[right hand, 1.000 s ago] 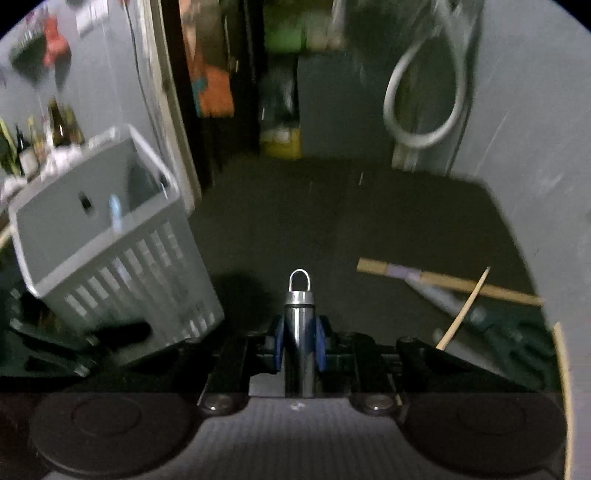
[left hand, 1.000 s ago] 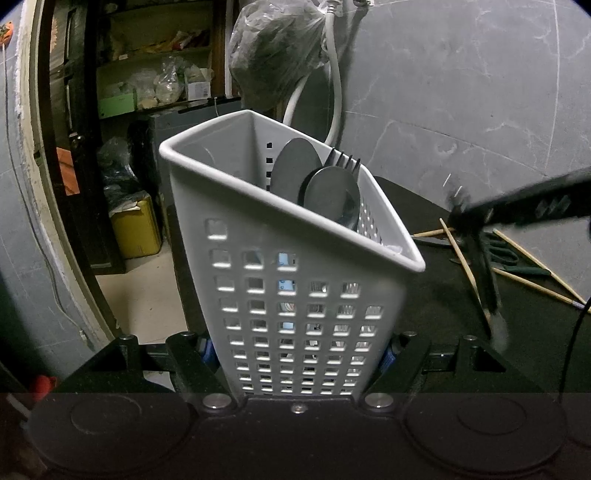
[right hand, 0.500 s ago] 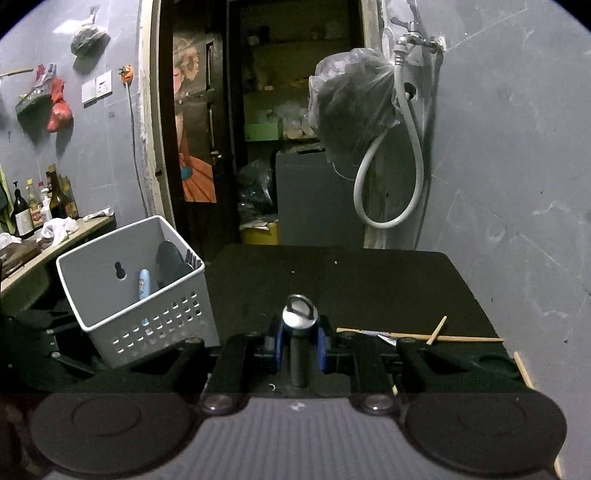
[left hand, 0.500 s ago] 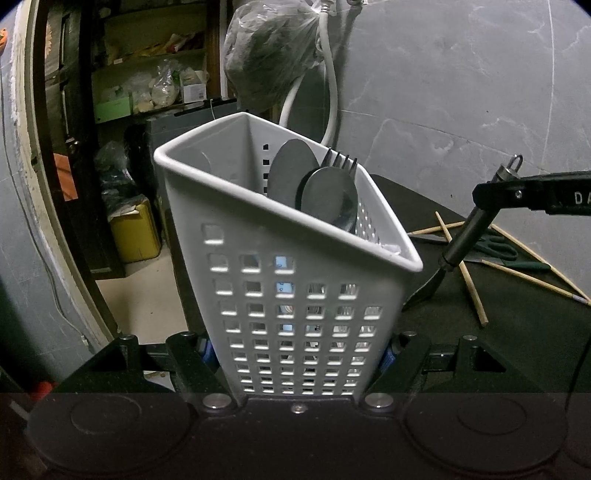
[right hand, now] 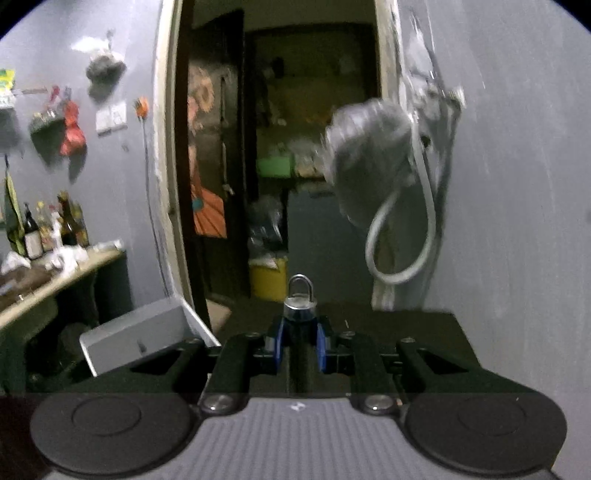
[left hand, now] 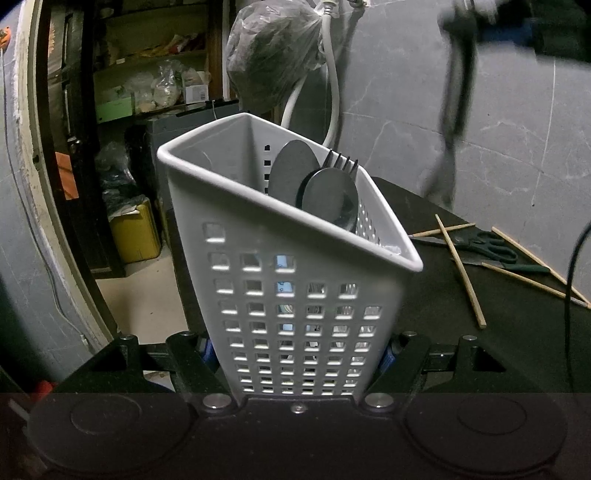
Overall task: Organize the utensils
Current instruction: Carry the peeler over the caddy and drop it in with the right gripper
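My left gripper (left hand: 295, 356) is shut on the base of a white perforated basket (left hand: 295, 295), one finger on each side, and holds it tilted on the black table (left hand: 480, 350). Two black spoons (left hand: 328, 199) and a black fork (left hand: 341, 160) stand inside it. In the right wrist view my right gripper (right hand: 299, 343) is shut on a metal-handled utensil (right hand: 300, 301) with a ring at its end. The basket (right hand: 140, 332) lies low to its left. The left wrist view shows that utensil (left hand: 456, 99) blurred and hanging from the right gripper (left hand: 517, 29), high to the basket's right.
Wooden chopsticks (left hand: 460, 273) and green-handled scissors (left hand: 484, 245) lie on the table right of the basket. A black cable (left hand: 570, 288) runs down at the right edge. A bagged object (left hand: 273, 48) and a hose hang on the wall behind. A doorway opens at the left.
The right gripper has risen with the utensil from near the table to high above it, and its view now tilts further up. The left gripper and basket have stayed put.
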